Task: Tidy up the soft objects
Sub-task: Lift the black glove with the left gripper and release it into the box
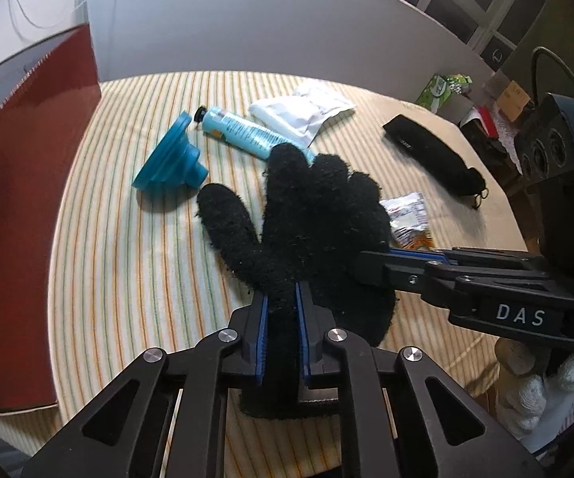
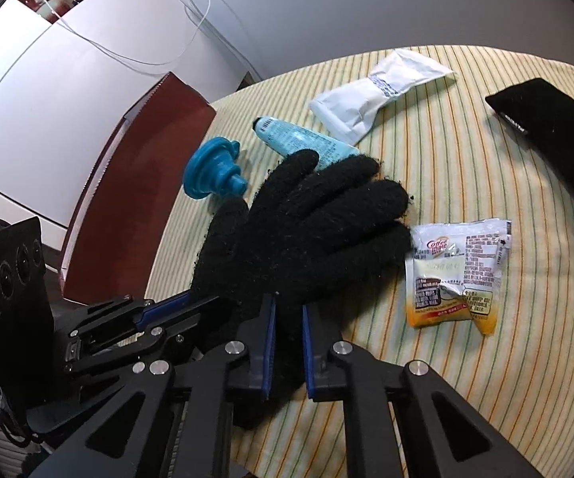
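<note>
A fuzzy black glove (image 1: 311, 215) lies over the striped cloth (image 1: 127, 271), fingers pointing away. My left gripper (image 1: 281, 298) is shut on its cuff edge. My right gripper (image 1: 366, 267) comes in from the right and is shut on the glove's side. In the right wrist view the glove (image 2: 311, 235) is pinched by my right gripper (image 2: 287, 310), with the left gripper (image 2: 191, 298) clamped on it from the left. A light blue tube (image 1: 243, 131), a white pouch (image 1: 307, 111), a black pouch (image 1: 430, 151) and a snack packet (image 2: 454, 271) lie around.
A blue funnel-shaped piece (image 1: 171, 159) lies left of the glove. A dark red box (image 1: 20, 183) stands at the table's left edge. A grey wall panel (image 1: 247, 20) rises behind the table. Clutter and a green box (image 1: 442, 87) sit at the far right.
</note>
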`<state>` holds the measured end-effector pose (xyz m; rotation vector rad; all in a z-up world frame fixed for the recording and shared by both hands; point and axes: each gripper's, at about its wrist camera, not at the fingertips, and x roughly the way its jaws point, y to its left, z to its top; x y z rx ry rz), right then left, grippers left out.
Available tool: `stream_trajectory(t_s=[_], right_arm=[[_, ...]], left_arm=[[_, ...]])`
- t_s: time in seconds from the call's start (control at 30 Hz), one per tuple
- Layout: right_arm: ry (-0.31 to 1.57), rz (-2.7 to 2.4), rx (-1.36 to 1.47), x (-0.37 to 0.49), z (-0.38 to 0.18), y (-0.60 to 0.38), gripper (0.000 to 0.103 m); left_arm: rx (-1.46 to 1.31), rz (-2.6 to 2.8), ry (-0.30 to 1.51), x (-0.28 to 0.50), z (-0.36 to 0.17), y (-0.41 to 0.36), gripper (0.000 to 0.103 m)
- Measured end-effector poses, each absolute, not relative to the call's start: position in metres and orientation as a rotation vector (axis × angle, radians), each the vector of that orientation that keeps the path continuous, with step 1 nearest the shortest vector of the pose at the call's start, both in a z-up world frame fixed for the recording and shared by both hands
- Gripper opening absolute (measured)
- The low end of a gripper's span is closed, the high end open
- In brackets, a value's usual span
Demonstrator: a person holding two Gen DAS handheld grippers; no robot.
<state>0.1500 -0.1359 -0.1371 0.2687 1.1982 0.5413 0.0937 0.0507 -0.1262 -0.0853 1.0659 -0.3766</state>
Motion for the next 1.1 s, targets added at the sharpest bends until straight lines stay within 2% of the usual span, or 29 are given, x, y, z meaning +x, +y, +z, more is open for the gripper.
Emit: stream_trajectory(t_s=[0.5, 0.8, 1.1], right_arm=[[1.059, 0.646, 0.210, 0.143, -0.051, -0.118, 0.010], [0.968, 0.775, 0.142, 0.158, 0.008, -0.050, 0.010], [0.944, 0.890, 0.072, 0.163, 0.024, 0.028, 0.010]], left_arm=[[-0.136, -0.373, 0.898, 0.075, -0.055, 0.082, 0.010], [-0.193, -0.271, 0.781, 0.068, -0.008, 0.149, 0.010], [-0.221, -0.143, 0.736, 0.056, 0.005, 0.213, 0.010]])
